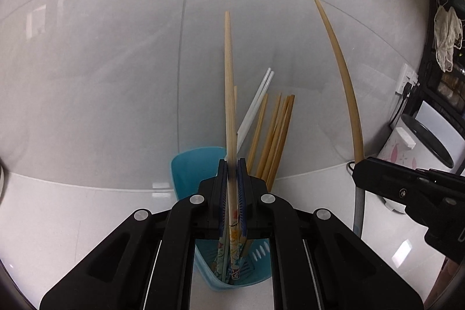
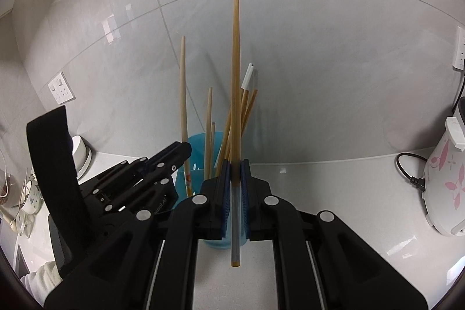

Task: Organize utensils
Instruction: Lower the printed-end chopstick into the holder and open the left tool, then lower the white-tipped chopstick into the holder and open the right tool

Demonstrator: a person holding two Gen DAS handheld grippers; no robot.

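Note:
My left gripper (image 1: 231, 167) is shut on a pale wooden chopstick (image 1: 228, 71) that stands tip up. Its flower-painted lower end reaches into the mouth of the blue plastic holder (image 1: 186, 170) just below. Several tan chopsticks (image 1: 274, 132) and a white pair (image 1: 255, 103) lean inside the holder. My right gripper (image 2: 236, 167) is shut on a tan chopstick (image 2: 235, 63) with a grey ribbed handle, held upright in front of the holder (image 2: 197, 145). From the right wrist view, the left gripper (image 2: 186, 150) is at the holder's left side. The right gripper (image 1: 359, 167) shows at the right of the left wrist view.
A white rice cooker (image 2: 444, 179) with pink flowers stands on the right of the white counter (image 2: 334, 193), its black cord (image 2: 407, 173) trailing beside it. Mugs (image 2: 32, 199) sit at the far left. The glossy tiled wall (image 2: 319, 63) with sockets (image 2: 59, 87) lies close behind the holder.

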